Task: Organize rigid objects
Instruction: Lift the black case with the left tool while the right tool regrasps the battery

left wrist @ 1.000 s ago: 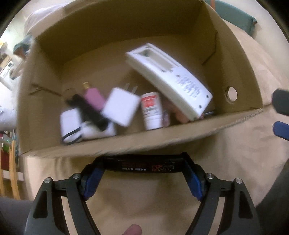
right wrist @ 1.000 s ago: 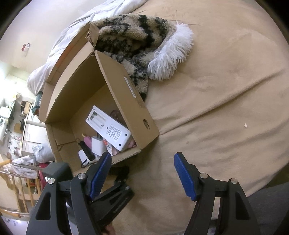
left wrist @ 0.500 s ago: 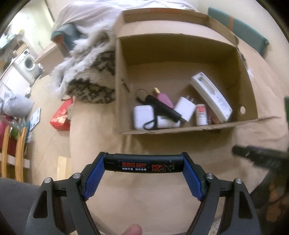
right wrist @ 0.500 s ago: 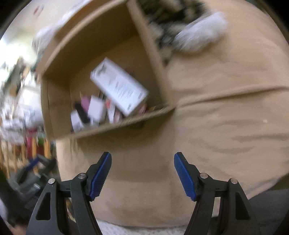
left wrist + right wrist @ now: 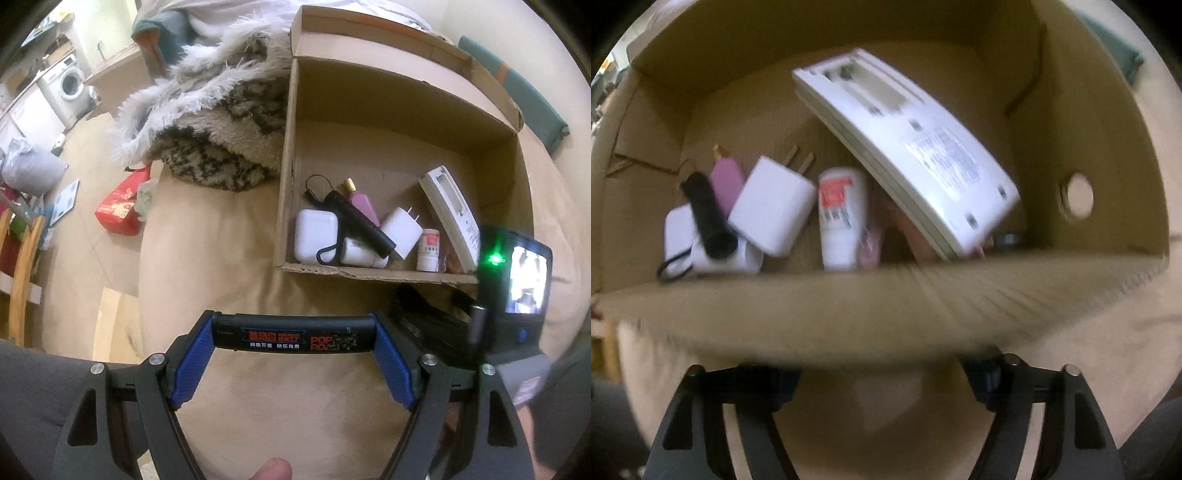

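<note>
Rigid odds and ends sit along the near wall of an open cardboard box [image 5: 369, 273] that rests on a tan-covered bed [image 5: 236, 258]. In the box's near left corner lies a white case [image 5: 314, 236] with a black cylinder [image 5: 360, 225] slanting across it, a pink bottle [image 5: 360, 201] behind them and a white plug adapter [image 5: 400, 230] leaning just to the right. A small white bottle with a red label [image 5: 428, 249] stands upright beside the adapter, and a long white device [image 5: 452, 218] tilts against the box's right side, its lower end down in the near right corner. A shaggy patterned blanket [image 5: 221, 140] is piled against the box's left wall. Over the bed's near edge, the left gripper [image 5: 293, 369] is clenched on a black bar with red print [image 5: 293, 334], held crosswise between its blue pads [image 5: 192, 365]. The right gripper [image 5: 882, 373] hovers just outside the box's near wall, its fingertips hidden behind the blurred cardboard edge; its jaws have just been opening, they stand spread wide, and nothing can be seen between them. From the left wrist view the right gripper's camera housing, with a green light, shows at the box's near right corner.
</note>
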Tool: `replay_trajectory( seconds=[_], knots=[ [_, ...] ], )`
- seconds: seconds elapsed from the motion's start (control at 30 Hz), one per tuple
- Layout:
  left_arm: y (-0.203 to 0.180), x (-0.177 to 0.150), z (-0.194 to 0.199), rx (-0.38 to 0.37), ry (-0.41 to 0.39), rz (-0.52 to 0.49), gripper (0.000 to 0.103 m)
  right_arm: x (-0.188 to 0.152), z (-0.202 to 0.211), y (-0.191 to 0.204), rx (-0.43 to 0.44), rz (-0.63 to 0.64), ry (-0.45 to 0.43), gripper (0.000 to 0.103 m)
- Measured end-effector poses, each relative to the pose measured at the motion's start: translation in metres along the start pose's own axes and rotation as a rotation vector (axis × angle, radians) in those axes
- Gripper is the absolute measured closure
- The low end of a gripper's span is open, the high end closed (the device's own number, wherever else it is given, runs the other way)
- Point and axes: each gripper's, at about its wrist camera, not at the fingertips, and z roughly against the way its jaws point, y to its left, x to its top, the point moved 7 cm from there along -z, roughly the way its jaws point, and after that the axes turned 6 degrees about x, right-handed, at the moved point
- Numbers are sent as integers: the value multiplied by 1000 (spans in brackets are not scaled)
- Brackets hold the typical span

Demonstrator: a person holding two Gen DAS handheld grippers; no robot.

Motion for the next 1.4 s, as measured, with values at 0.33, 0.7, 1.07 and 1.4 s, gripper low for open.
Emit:
replay_trajectory(
  seconds=[0.33,0.7,1.07,1.4],
  knots=[
    [5,2,-2,18,12,29,24,8,-6,4,33,80,-50,18],
    [6,3,-4,17,12,45,24,20,8,-33,84,95,-30,58],
    [14,6,-2,46,-7,50,24,19,34,-48,121,93,3,59],
    [13,8,-1,62,-21,44,24,1,101,-68,235,66,5,59]
  ],
)
